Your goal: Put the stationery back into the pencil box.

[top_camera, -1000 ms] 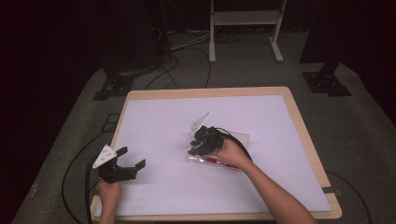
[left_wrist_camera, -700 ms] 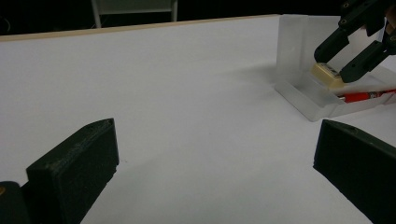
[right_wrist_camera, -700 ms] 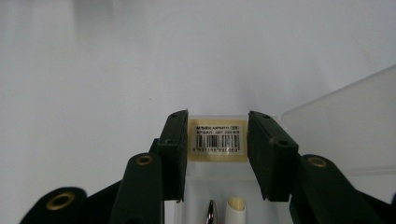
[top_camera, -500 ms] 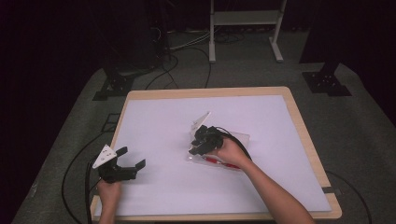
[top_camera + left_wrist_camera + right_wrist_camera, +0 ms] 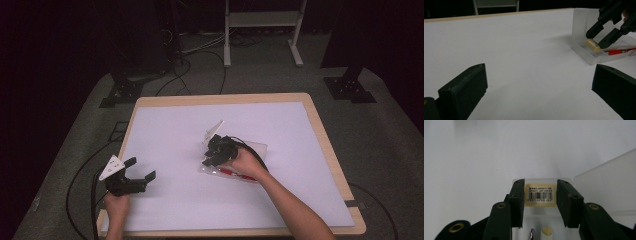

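The right gripper [image 5: 540, 202] clamps a cream eraser [image 5: 540, 195] at the end of the clear pencil box [image 5: 257, 148], beside a red pen [image 5: 620, 51]. I'd keep the squeeze steady and move it straight, clear of the upright lid. The eraser's long axis spans the jaws, label up. The left gripper [image 5: 141, 171] sits wide apart, empty.

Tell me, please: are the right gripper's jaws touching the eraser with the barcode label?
Touching. In the right gripper view, the right gripper has both jaws pressed against the two sides of the eraser, with no gap; the left gripper view agrees.
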